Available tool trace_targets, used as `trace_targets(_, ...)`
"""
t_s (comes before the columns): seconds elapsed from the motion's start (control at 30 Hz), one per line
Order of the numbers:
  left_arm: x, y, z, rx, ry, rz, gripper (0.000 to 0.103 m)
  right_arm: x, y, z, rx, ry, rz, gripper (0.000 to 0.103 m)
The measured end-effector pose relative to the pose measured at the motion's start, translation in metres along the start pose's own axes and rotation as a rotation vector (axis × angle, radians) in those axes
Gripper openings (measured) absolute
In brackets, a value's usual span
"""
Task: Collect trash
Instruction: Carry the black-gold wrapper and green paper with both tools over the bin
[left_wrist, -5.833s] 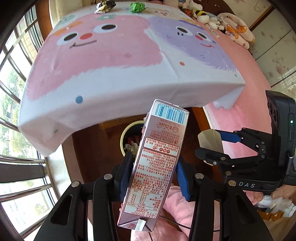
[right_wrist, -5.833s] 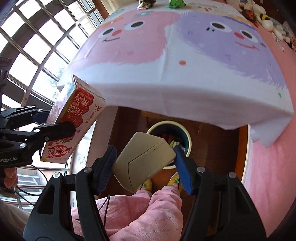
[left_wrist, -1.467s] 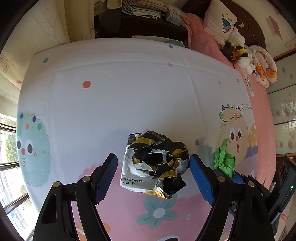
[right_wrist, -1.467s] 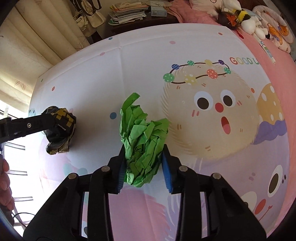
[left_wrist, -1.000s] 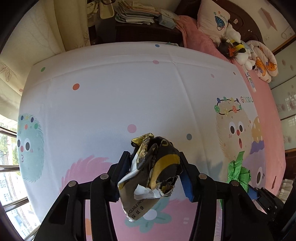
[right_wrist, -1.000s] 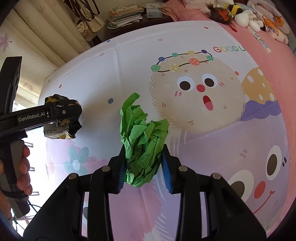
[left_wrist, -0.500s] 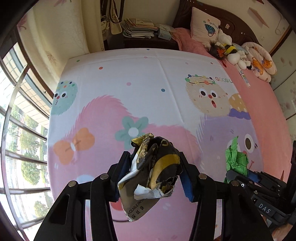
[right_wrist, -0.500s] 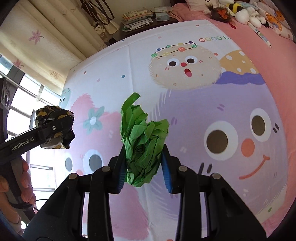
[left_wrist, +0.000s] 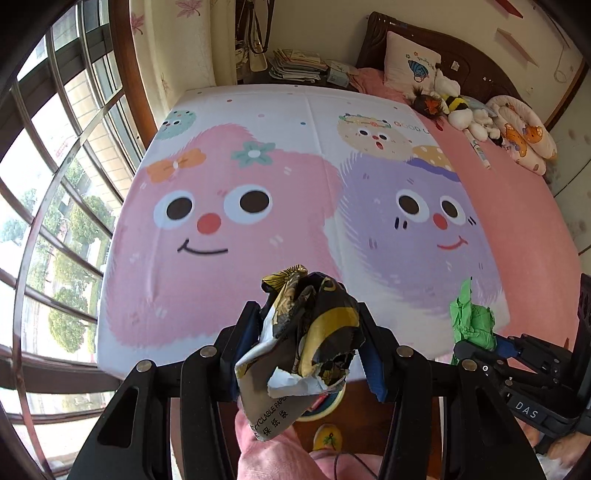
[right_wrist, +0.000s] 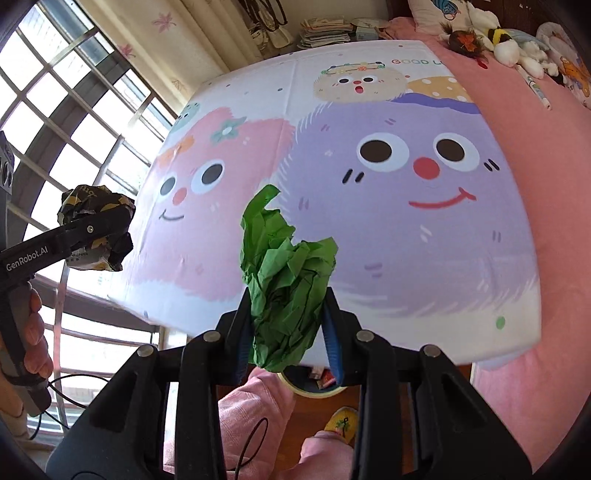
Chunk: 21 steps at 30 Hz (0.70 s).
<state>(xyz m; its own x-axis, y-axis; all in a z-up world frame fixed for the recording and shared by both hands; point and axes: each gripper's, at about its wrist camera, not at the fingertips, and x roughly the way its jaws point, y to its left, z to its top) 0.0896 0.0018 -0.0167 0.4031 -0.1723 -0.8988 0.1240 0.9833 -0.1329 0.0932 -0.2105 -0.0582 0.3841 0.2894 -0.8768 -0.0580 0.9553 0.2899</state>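
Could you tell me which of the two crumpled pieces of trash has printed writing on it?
The black-and-gold wrapper in the left claw; the green paper is plain.

L gripper: black plastic frame, two angular arms w/ slot cut-outs, silver round screws at the pivots, blue pads inside the fingers. Side of its arm reads "GenRobot.AI" in white, seen from R cam.

R gripper: same build, black frame, silver screws, blue pads. White "DAS" on its body, seen from L cam.

Thin black cable loops below the frame.

Person: pink fleece trousers, yellow slippers w/ a small green motif.
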Motion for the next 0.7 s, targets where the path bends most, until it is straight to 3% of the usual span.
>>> trace_targets(0.17, -0.013, -0.011, -0.062, 0.012, 0.066, 0.02, 0.051, -0.017, -0.003, -0.068, -0.052, 0.054, -0.009, 0.03)
trace_targets(0.37, -0.012, -0.014, -0.118, 0.076, 0.135, 0.03, 0.051, -0.006, -0.008, -0.132, -0.04, 0.13, -0.014, 0.03)
trace_targets(0.7, 0.069, 0.005, -0.199, 0.121, 0.281, -0.019, 0.051, 0.083, -0.014, -0.218, 0.117, 0.314, -0.051, 0.03)
